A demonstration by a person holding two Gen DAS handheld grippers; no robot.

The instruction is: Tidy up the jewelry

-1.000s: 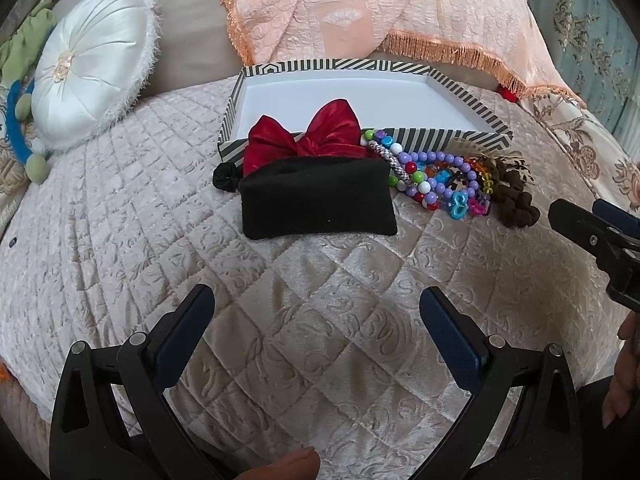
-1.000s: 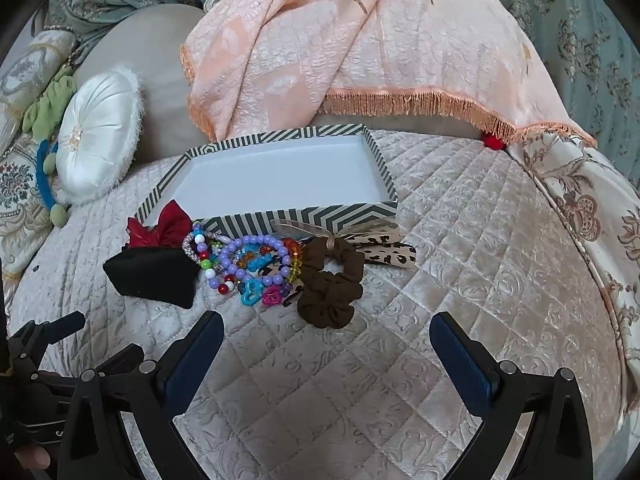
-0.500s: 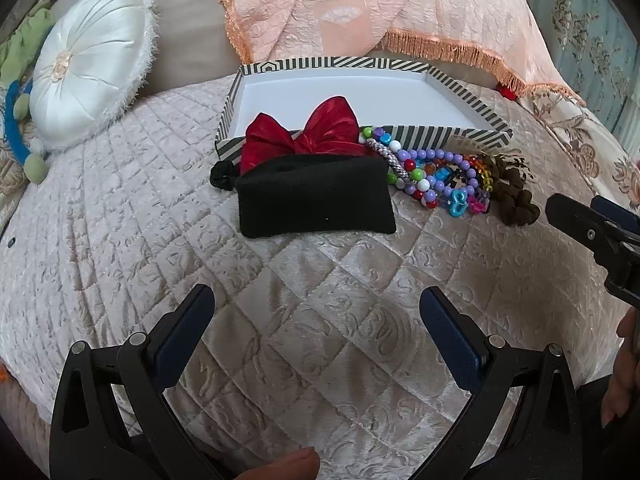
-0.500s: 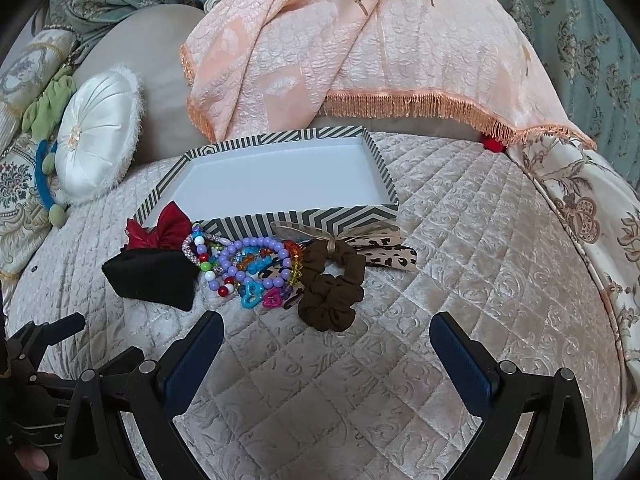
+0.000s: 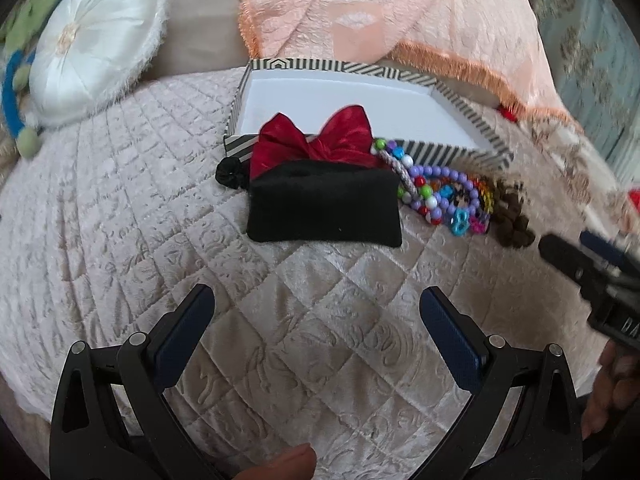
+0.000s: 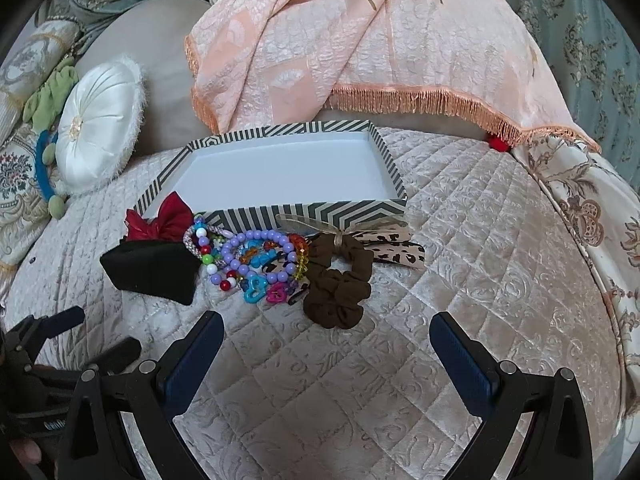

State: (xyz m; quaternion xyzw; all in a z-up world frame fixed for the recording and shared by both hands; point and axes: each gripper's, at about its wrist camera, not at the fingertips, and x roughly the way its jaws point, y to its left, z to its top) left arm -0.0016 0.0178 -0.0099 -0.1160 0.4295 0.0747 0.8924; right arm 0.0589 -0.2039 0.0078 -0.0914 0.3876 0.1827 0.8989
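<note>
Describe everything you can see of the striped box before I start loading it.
The striped box is a shallow open tray of what looks like cardboard, its outer walls printed with dark-and-cream chevron stripes and its inside plain white. It holds nothing. It sits flat on the quilted bedspread, its far side toward the peach fringed throw. Against its near wall lie the red bow, the beaded bracelets and a leopard-print ribbon. No lid is visible.

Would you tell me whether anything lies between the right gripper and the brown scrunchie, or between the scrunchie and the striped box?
Nothing visible lies between the open right gripper and the brown scrunchie; only bare quilt. Between the scrunchie and the striped box lies a leopard-print ribbon, low and flat, so lifting over the box wall should clear it.
</note>
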